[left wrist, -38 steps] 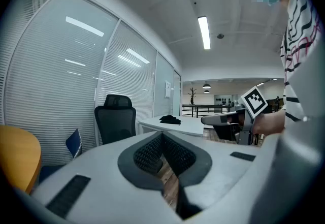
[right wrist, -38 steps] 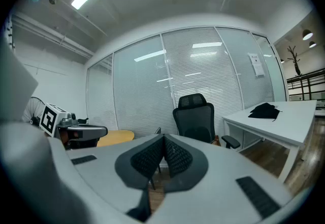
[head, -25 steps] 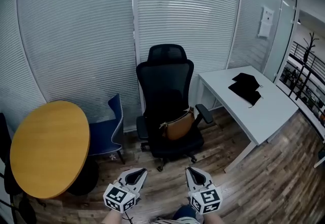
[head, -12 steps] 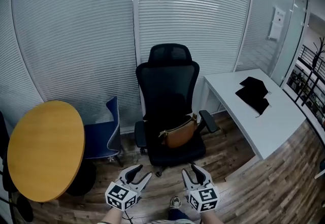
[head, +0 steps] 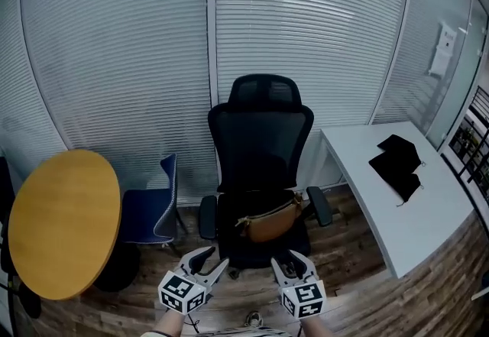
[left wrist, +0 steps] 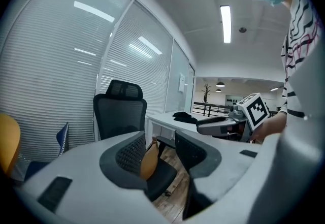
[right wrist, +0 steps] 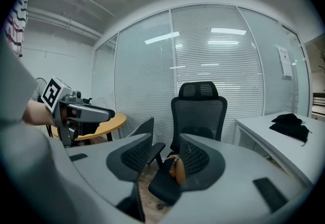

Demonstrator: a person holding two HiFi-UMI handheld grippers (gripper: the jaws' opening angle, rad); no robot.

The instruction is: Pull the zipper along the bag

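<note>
A brown bag (head: 269, 222) lies across the seat of a black office chair (head: 260, 144), leaning on its backrest. Both grippers hover over the floor in front of the chair, well short of the bag. My left gripper (head: 208, 259) is open and empty. My right gripper (head: 289, 260) has just been opening its jaws and also holds nothing. In the left gripper view the bag (left wrist: 149, 159) shows far off between the spread jaws. In the right gripper view the bag (right wrist: 176, 168) sits likewise in the distance. I cannot make out the zipper from here.
A round yellow table (head: 61, 221) stands at the left with a blue chair (head: 149, 213) beside it. A white desk (head: 382, 190) carrying black cloth items (head: 397, 163) is at the right. Blinded glass walls close the back; the floor is wood.
Both grippers' jaws went from shut to wide open. The view has come closer to the chair, which now sits more centrally with the bag nearer the grippers.
</note>
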